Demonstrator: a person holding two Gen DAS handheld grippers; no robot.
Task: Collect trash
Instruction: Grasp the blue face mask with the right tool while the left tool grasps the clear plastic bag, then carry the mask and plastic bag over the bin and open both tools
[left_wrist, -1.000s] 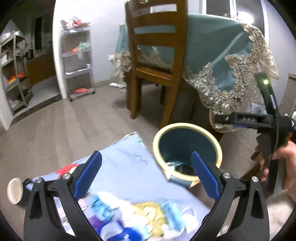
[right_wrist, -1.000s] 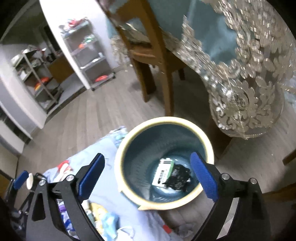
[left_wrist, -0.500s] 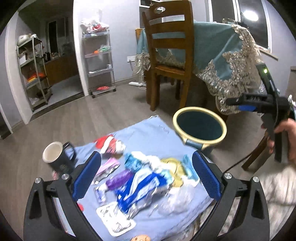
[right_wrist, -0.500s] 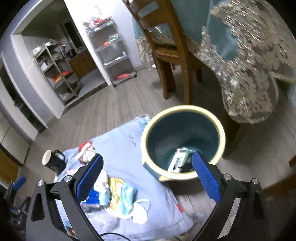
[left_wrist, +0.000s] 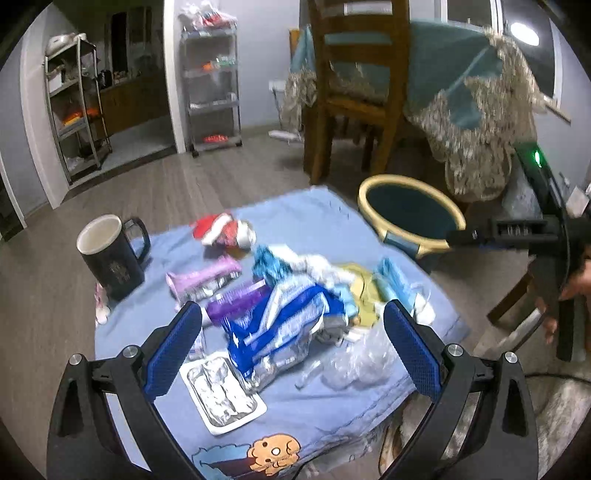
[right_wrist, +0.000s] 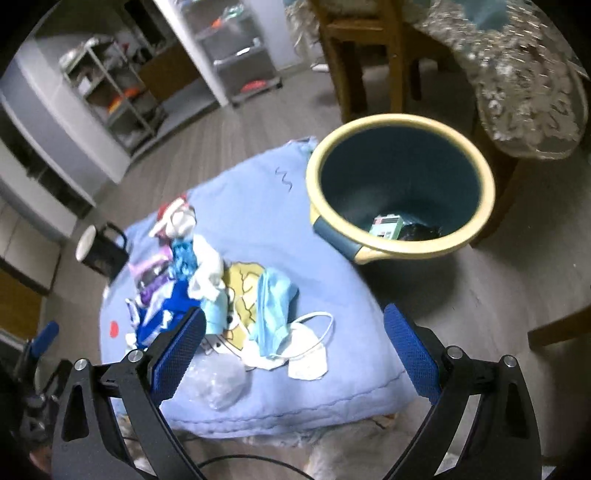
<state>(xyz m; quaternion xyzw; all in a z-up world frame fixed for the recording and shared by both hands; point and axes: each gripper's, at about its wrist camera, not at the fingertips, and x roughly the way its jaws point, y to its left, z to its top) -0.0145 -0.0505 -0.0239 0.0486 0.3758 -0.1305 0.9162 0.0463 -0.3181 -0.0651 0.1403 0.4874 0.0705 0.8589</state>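
Two grippers hang above a light blue cloth (left_wrist: 303, 402) spread on the wooden floor. The left gripper (left_wrist: 291, 350) has its jaws wide apart and holds nothing; below it lies a pile of trash: a blue and white wrapper (left_wrist: 280, 332), a foil tray (left_wrist: 221, 393), a purple packet (left_wrist: 236, 301). The right gripper (right_wrist: 293, 349) is also wide and empty, over a blue face mask (right_wrist: 273, 306) and a white mask (right_wrist: 308, 363). A black mug (left_wrist: 110, 258) stands at the cloth's left edge. The bin (right_wrist: 400, 122) with the yellow rim stands just beside the cloth, and inside it lies something like a small box, though the view is blurred.
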